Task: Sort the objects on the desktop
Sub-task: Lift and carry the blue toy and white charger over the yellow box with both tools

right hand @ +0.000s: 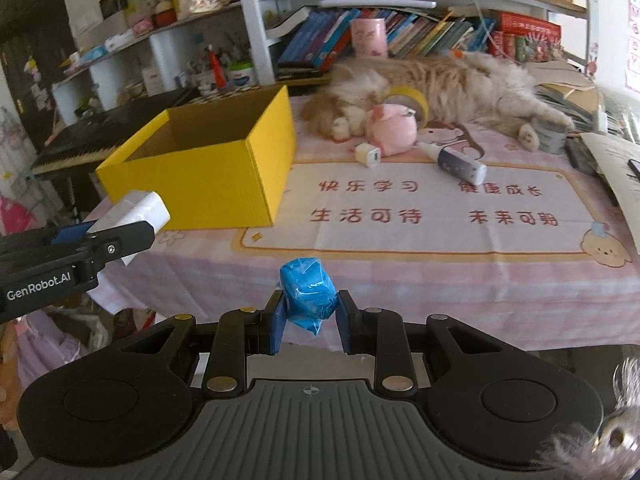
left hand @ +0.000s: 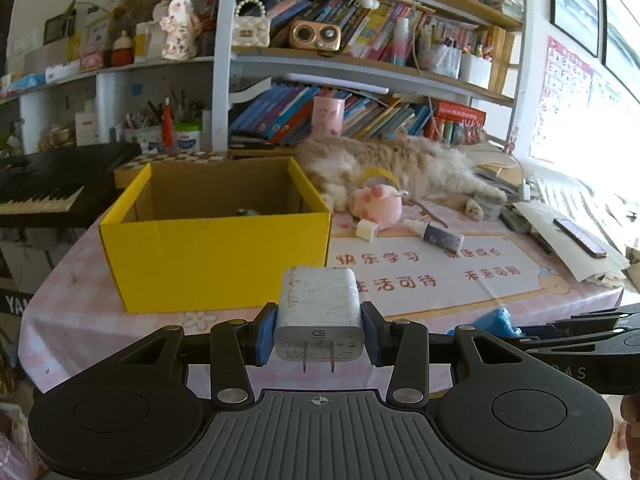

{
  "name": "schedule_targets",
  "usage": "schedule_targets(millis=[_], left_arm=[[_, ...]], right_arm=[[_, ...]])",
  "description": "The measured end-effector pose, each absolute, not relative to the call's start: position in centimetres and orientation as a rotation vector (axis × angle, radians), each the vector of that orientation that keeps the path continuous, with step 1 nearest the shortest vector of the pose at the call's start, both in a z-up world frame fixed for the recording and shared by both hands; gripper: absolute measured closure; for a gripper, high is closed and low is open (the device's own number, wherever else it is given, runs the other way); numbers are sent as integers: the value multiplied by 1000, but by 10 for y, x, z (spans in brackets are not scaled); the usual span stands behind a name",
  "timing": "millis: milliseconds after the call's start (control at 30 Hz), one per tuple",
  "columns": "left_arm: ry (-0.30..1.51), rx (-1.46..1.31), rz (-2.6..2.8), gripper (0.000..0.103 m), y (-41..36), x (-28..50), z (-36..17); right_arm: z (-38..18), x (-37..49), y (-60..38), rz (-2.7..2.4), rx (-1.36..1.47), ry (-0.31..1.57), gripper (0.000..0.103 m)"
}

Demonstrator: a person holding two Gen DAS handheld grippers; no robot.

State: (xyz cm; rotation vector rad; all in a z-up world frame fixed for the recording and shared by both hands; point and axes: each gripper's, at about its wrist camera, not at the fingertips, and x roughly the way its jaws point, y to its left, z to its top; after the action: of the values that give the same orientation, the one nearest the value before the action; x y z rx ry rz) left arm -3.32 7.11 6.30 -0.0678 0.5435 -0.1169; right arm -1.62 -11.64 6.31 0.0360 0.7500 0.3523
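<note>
White and scuffed, the charger point(left hand: 319, 312) sits clamped between the blue pads point(left hand: 267, 336) of the left gripper point(left hand: 319, 334), prongs pointing back toward the camera, held in the air just short of the table's near edge. Ahead of it stands the yellow box point(left hand: 216, 256), open-topped, with something small and dark lying inside. The right gripper point(right hand: 311, 314) is closed on a blue wrapped lump point(right hand: 309, 296), also off the near edge of the table point(right hand: 440, 280). From the right wrist view, the left gripper pokes in from the left with the charger just beside the box's near corner. Farther back on the pink cloth lie a small white plug point(right hand: 369, 155), a pink plush point(right hand: 394, 128) and a bottle point(right hand: 460, 162) on its side. Behind them a cat point(right hand: 448, 84) sprawls, touching a yellow tape roll point(right hand: 412, 98).
</note>
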Motion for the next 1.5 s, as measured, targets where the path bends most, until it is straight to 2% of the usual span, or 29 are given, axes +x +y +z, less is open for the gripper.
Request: schedule_targets(millis=[1500], left_arm=[[578, -162, 33, 61, 115, -48, 57]], right_arm=[[65, -4, -50, 585, -122, 765, 79]])
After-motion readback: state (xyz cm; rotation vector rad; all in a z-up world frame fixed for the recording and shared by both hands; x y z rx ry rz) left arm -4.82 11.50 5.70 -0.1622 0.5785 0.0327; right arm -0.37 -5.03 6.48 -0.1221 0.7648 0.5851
